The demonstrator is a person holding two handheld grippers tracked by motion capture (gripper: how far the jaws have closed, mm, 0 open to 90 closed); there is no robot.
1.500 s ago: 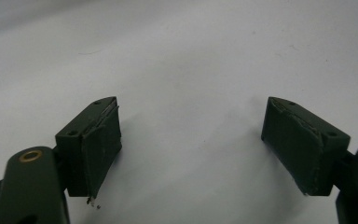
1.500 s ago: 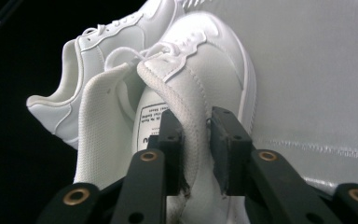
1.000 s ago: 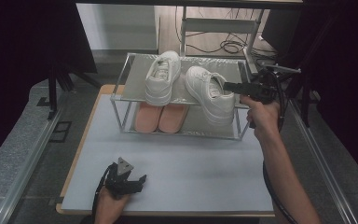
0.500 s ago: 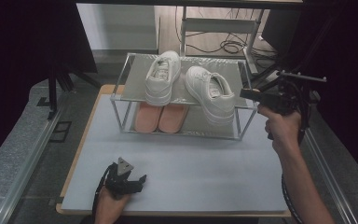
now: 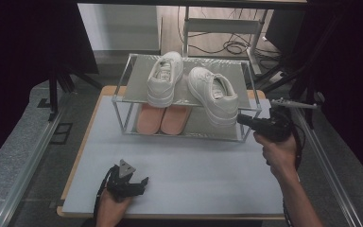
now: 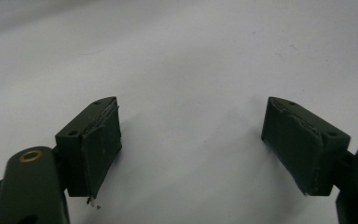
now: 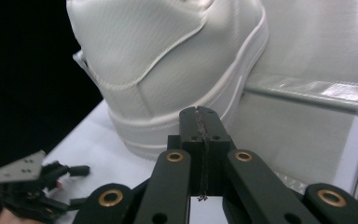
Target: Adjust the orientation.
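White leather sneaker point(image 7: 168, 79) looks light, stiff-soled; grab padded heel collar; right gripper point(image 7: 200, 122) closed empty, left gripper point(image 6: 193, 144) spread wide.

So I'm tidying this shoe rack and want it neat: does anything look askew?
Yes. The right white sneaker sits angled on the top shelf, its heel hanging past the front edge near the shut right gripper. The left white sneaker also overhangs a little. The pink slippers below lie straight, side by side.
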